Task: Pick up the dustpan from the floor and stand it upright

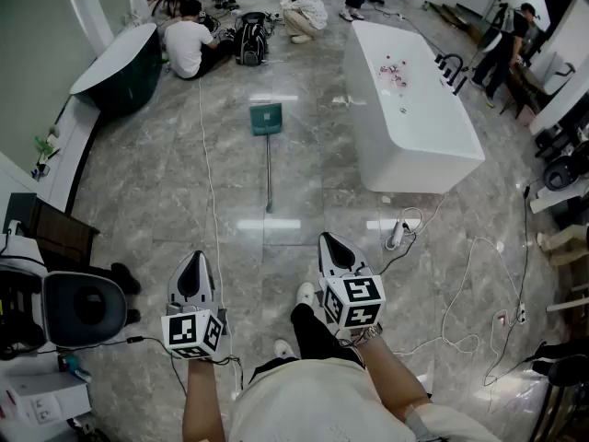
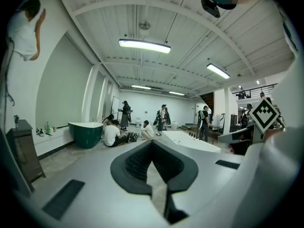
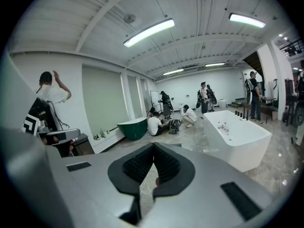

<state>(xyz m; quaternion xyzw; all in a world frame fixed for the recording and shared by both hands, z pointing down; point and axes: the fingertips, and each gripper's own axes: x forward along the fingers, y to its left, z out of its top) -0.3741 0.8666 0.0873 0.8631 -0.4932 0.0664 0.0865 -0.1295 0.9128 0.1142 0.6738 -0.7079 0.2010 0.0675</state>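
Observation:
The dustpan [image 1: 266,119] lies flat on the marble floor well ahead of me, a green pan with its long grey handle [image 1: 269,171] pointing back toward me. My left gripper [image 1: 194,261] is held low at the left, far short of the handle's end. Its jaws meet at the tips with nothing between them. My right gripper [image 1: 332,243] hangs at the right, also short of the handle, jaws shut and empty. In the left gripper view the tips [image 2: 152,142] touch, and in the right gripper view the tips [image 3: 153,146] touch too. The dustpan is hidden behind the jaws in both gripper views.
A white bathtub [image 1: 409,109] stands to the right of the dustpan, a dark green tub [image 1: 120,67] at the far left. People sit and crouch on the floor [image 1: 190,42] beyond the dustpan. Cables [image 1: 210,182] and a power strip [image 1: 398,235] trail across the floor. A black chair [image 1: 81,308] sits near left.

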